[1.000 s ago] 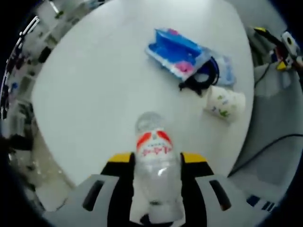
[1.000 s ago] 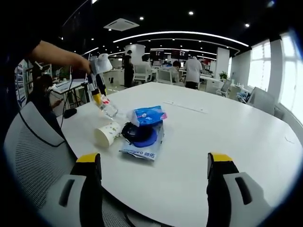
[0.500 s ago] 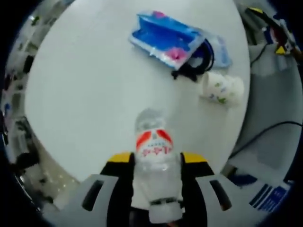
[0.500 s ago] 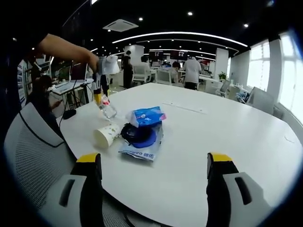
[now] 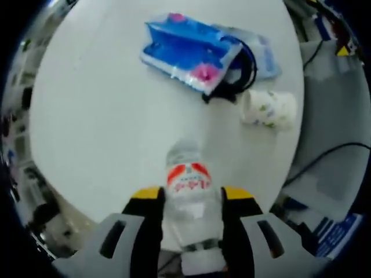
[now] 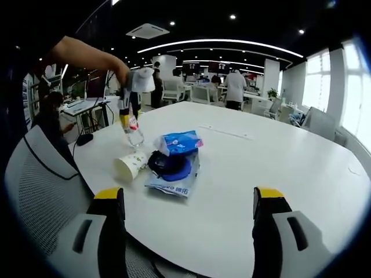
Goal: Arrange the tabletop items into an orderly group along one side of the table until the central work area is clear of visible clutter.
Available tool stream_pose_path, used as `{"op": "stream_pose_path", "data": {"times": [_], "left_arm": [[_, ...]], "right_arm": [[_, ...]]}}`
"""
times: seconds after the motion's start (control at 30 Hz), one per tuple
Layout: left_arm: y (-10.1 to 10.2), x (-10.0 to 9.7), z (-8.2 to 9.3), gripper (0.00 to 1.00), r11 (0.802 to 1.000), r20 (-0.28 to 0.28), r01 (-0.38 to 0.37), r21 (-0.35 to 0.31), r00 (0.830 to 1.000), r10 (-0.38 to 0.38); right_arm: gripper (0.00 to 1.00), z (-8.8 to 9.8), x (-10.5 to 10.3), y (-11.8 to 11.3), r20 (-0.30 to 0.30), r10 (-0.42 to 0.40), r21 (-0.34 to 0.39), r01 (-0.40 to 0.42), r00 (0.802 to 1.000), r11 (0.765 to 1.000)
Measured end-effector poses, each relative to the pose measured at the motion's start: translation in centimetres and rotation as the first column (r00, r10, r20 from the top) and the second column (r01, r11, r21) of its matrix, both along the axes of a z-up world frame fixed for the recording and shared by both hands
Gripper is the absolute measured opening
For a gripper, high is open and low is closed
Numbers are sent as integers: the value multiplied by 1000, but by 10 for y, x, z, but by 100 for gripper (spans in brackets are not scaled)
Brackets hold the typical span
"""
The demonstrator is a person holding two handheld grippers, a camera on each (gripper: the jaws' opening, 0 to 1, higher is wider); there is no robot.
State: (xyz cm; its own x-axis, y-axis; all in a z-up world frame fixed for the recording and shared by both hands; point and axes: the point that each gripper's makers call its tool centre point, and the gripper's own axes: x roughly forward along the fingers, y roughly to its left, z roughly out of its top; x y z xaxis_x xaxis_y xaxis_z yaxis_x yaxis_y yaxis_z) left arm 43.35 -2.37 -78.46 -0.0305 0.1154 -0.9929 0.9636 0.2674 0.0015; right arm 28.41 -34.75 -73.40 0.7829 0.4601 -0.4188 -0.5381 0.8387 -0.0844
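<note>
We've got the left gripper (image 5: 186,200) clamped on a clear plastic bottle (image 5: 188,205) with a red label, jaws pressing its sides just below that label, and it hangs above the white table (image 5: 104,116), near the table's edge. In the right gripper view we see that same bottle (image 6: 133,132) held over the far left part of the table, just beyond the paper cup (image 6: 130,164) lying on its side. Next to the cup sits a blue packet (image 6: 181,141) on top of a coil of black cable (image 6: 168,164) and a flat pouch (image 6: 174,184), all touching in one little heap. The right gripper (image 6: 188,211) waits with its jaws spread wide, nothing between them, at the near edge of the table. The bottle looks empty or close to it, so we'd call it light, thin-walled and a bit slick; a mid-body hold like this suits it, as long as the squeeze is gentle. The cup will crush easily and roll, so we'd take it by the rim. The packet is soft and floppy; grab an edge.
</note>
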Motion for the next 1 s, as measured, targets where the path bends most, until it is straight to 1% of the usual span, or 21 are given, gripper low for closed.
{"op": "stream_pose_path", "data": {"times": [0.07,0.13,0.27,0.47,0.63,0.7,0.77,0.87,1.0], "left_arm": [[-2,1,-2,37,1000,-5,18,8,1000,-18],[-8,2,-3,37,999,-12,37,8,999,-37],[-16,3,-4,37,994,-24,103,40,994,-102],[-22,4,-5,38,983,-43,183,34,983,-181],[-25,6,-5,38,980,-39,197,18,980,-196],[-25,6,-6,39,976,-34,219,12,975,-219],[-26,8,-6,39,972,-22,234,3,972,-234],[-27,9,-7,39,972,-10,234,-1,972,-234],[-28,10,-8,39,968,5,252,-8,968,-252]], "right_arm": [[91,0,0,0,1,1,-2,-1,1000,1000],[91,0,0,0,3,0,0,0,1000,1000],[91,0,0,-1,6,-3,-1,3,1000,1000],[91,1,0,-2,11,-6,-3,6,1000,1000],[91,1,0,-2,11,-9,-1,9,1000,1000],[91,1,0,-1,11,-9,-1,9,1000,1000],[91,1,0,-1,10,-9,-1,9,1000,1000],[91,1,-1,-1,11,-8,0,8,1000,1000],[91,1,-1,-1,12,-6,-1,7,1000,1000]]}}
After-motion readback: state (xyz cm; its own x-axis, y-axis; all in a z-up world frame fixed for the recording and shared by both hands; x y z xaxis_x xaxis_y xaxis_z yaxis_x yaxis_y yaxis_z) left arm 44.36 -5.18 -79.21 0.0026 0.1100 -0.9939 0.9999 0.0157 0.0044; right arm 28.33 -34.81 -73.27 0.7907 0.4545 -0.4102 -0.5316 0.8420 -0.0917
